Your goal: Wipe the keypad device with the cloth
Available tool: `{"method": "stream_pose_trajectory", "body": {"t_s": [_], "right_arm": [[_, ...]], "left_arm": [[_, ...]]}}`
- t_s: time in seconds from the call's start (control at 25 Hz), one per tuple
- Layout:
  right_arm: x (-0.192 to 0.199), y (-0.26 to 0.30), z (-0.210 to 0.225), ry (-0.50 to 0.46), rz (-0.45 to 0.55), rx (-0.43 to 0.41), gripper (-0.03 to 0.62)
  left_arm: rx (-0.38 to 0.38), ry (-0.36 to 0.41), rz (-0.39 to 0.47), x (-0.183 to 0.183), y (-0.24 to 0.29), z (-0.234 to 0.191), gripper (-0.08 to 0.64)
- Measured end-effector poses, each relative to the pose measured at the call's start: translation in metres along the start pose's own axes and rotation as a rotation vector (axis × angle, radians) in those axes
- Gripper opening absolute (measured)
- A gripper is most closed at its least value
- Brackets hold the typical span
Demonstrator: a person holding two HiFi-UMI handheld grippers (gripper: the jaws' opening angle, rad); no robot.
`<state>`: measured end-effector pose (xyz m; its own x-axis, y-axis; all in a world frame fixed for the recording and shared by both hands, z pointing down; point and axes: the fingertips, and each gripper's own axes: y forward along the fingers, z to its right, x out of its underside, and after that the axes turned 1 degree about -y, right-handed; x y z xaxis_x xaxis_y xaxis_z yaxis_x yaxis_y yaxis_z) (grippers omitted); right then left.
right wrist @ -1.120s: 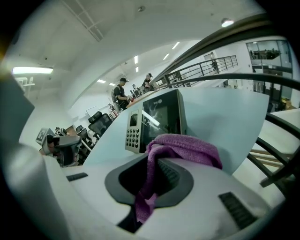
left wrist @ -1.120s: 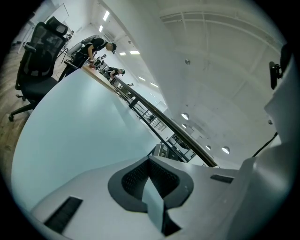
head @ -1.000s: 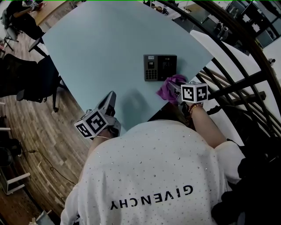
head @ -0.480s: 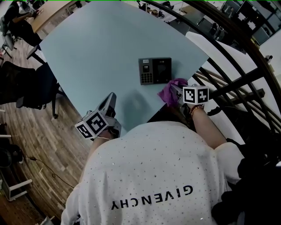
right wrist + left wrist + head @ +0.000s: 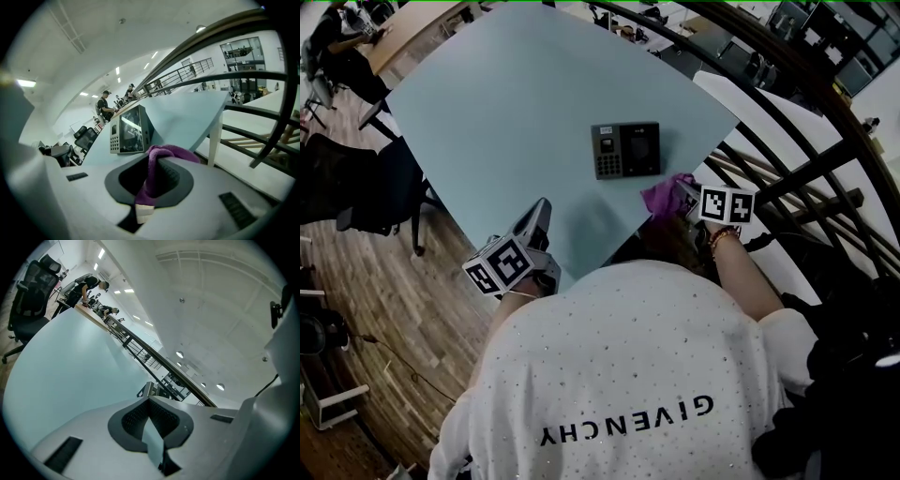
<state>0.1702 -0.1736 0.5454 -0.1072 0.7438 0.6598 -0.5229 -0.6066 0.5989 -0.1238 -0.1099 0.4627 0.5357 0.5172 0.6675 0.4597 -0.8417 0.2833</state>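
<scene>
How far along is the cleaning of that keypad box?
Done: the right hand-held gripper has clamped the purple cloth. In hand: the cloth sits beside the keypad device, not on it. Left: the wiping itself, seemingly; the left hand-held gripper is shut, empty.

A pale blue-green surface (image 5: 487,103) is stretching away across a wood-plank floor (image 5: 366,281). A black office chair (image 5: 347,183) is sitting beside its left edge. A dark metal railing (image 5: 806,112) is curving along the right. Round lights (image 5: 180,354) are glowing in the white ceiling (image 5: 211,310), and people (image 5: 87,286) are working at a far desk (image 5: 92,315).
</scene>
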Motion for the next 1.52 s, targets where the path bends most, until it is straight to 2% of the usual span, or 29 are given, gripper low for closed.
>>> {"method": "stream_pose_trajectory", "body": {"t_s": [0.16,0.4,0.52,0.64,0.76,0.92,1.16,1.28,1.36,1.52], "right_arm": [[-0.014,-0.024,-0.012,-0.006,0.103,-0.005,0.025],[-0.041,-0.072,-0.043,-0.040,0.320,-0.013,0.025],[-0.049,-0.099,-0.054,-0.052,0.419,0.027,0.025],[-0.046,-0.119,-0.071,-0.069,0.463,0.055,0.025],[-0.047,-0.142,-0.087,-0.104,0.510,0.045,0.025],[-0.060,-0.180,-0.096,-0.105,0.624,0.039,0.025],[-0.076,-0.206,-0.096,-0.161,0.608,-0.013,0.025],[-0.086,-0.219,-0.089,-0.148,0.606,-0.057,0.025],[-0.087,-0.233,-0.086,-0.158,0.600,-0.077,0.025],[-0.081,-0.253,-0.078,-0.253,0.562,-0.073,0.025]], "left_arm": [[-0.002,0.030,0.000,0.005,-0.012,0.008,0.000],[-0.013,0.090,0.010,0.020,-0.041,0.010,0.000],[-0.009,0.105,0.070,0.016,-0.058,0.016,0.000],[-0.009,0.089,0.109,0.011,-0.070,0.022,0.000],[0.016,0.094,0.077,0.013,-0.072,0.039,0.000],[0.038,0.100,0.060,0.015,-0.074,0.062,0.000],[0.008,0.133,0.121,-0.001,-0.079,0.083,0.000],[-0.016,0.143,0.159,-0.006,-0.081,0.101,0.000],[-0.029,0.139,0.176,0.001,-0.082,0.114,0.000],[-0.036,0.113,0.208,0.020,-0.077,0.135,0.000]]}}
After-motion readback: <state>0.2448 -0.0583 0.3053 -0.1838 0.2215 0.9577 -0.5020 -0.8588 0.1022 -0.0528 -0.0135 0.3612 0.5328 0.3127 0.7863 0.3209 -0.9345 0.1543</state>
